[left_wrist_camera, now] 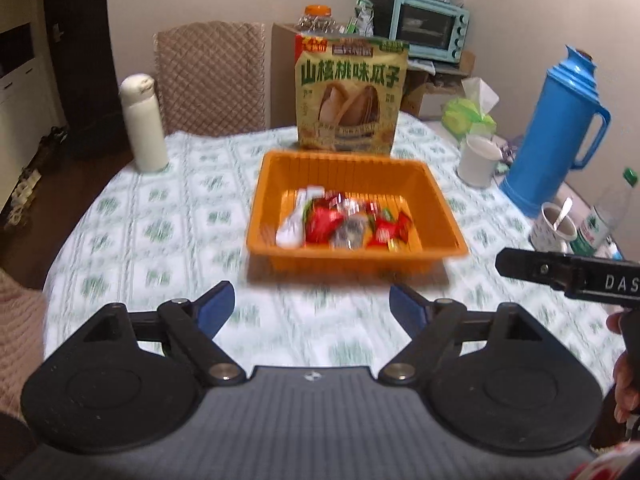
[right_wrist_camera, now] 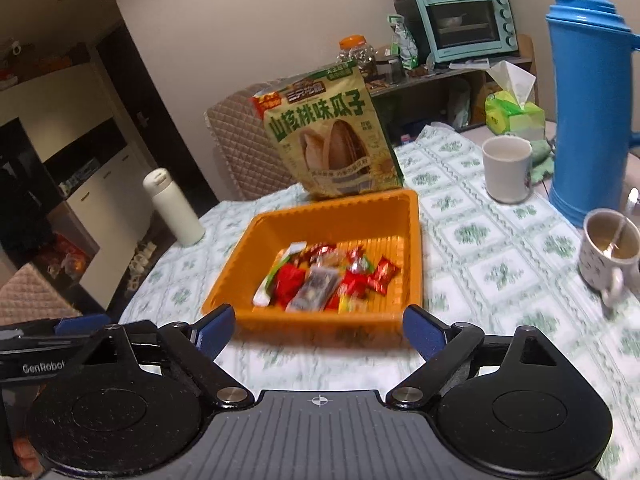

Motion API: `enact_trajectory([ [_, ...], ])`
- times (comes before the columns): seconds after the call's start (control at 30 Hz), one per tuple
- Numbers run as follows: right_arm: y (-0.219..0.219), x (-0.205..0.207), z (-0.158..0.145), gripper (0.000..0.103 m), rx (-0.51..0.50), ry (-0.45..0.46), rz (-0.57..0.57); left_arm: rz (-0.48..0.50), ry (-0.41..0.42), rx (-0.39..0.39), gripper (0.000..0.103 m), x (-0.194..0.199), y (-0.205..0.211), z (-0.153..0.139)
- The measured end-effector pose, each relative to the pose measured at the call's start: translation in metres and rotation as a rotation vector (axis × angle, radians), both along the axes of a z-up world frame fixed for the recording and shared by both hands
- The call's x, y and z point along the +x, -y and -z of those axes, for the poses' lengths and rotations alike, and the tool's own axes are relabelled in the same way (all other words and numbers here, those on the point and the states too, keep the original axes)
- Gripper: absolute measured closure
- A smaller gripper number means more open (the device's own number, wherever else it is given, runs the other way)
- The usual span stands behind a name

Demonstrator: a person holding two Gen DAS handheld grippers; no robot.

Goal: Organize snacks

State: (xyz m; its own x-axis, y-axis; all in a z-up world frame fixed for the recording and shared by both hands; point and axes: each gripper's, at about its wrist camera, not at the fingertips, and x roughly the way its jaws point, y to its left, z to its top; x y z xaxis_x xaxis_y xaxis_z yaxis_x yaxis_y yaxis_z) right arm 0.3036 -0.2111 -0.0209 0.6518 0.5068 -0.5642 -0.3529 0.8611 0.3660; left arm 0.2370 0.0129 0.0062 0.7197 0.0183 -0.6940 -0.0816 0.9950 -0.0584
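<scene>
We see an orange basket (left_wrist_camera: 436, 204) in the middle of the table (left_wrist_camera: 120, 232), which wears a green-patterned cloth. Wrapped snacks (left_wrist_camera: 344, 222) lie heaped on the basket's floor, mostly red packets with a white one at the left end. Just behind its far rim a big bag of sunflower seeds (left_wrist_camera: 350, 94) stands upright.

Our left gripper (left_wrist_camera: 312, 306) hangs near us, short of the basket, its blue pads spread wide with only cloth between them. Our right gripper (right_wrist_camera: 320, 330) hangs likewise at the basket's near rim, jaws wide apart and holding nothing.

To the left stands a white flask (left_wrist_camera: 144, 124). To the right are a white mug (left_wrist_camera: 480, 160), a tall blue thermos jug (left_wrist_camera: 560, 128) and a cup with a spoon (right_wrist_camera: 610, 250).
</scene>
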Motion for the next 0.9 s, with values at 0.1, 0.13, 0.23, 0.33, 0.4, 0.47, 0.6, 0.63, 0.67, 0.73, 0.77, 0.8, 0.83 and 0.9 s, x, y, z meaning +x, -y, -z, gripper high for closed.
enact_trajectory([
  [0.1,0.003,-0.026,0.000,0.011,-0.034,-0.008,-0.016,-0.018,-0.019,0.008,0.020,-0.029,0.009,0.003],
  [0.13,0.004,-0.036,0.000,0.011,-0.044,-0.008,-0.023,-0.022,-0.026,0.007,0.020,-0.037,0.011,0.004],
  [0.23,0.006,-0.061,0.003,0.011,-0.065,-0.016,-0.051,-0.040,-0.042,-0.009,0.020,-0.063,0.017,0.007],
  [0.33,0.007,-0.082,0.006,0.011,-0.083,-0.038,-0.078,-0.056,-0.050,-0.008,0.020,-0.086,0.023,0.009],
  [0.4,0.009,-0.096,0.008,0.011,-0.092,-0.052,-0.090,-0.066,-0.056,-0.011,0.020,-0.099,0.025,0.010],
  [0.47,0.010,-0.108,0.010,0.011,-0.097,-0.061,-0.101,-0.075,-0.062,-0.012,0.020,-0.111,0.028,0.011],
  [0.6,0.014,-0.128,0.013,0.011,-0.109,-0.075,-0.117,-0.091,-0.072,-0.005,0.020,-0.130,0.034,0.013],
  [0.63,0.015,-0.132,0.014,0.011,-0.110,-0.080,-0.122,-0.092,-0.074,-0.007,0.020,-0.135,0.036,0.013],
  [0.67,0.016,-0.136,0.014,0.011,-0.112,-0.084,-0.126,-0.093,-0.075,-0.008,0.020,-0.139,0.037,0.013],
  [0.73,0.017,-0.144,0.015,0.011,-0.114,-0.091,-0.137,-0.094,-0.075,-0.008,0.020,-0.147,0.039,0.014],
  [0.77,0.018,-0.147,0.016,0.011,-0.116,-0.093,-0.142,-0.094,-0.076,-0.008,0.020,-0.151,0.041,0.014],
  [0.8,0.018,-0.151,0.016,0.011,-0.119,-0.096,-0.147,-0.095,-0.078,-0.008,0.020,-0.154,0.042,0.014],
  [0.83,0.018,-0.154,0.017,0.011,-0.124,-0.099,-0.152,-0.093,-0.080,-0.007,0.020,-0.156,0.043,0.015],
  [0.9,0.018,-0.160,0.020,0.011,-0.133,-0.104,-0.164,-0.092,-0.085,-0.005,0.020,-0.160,0.045,0.016],
])
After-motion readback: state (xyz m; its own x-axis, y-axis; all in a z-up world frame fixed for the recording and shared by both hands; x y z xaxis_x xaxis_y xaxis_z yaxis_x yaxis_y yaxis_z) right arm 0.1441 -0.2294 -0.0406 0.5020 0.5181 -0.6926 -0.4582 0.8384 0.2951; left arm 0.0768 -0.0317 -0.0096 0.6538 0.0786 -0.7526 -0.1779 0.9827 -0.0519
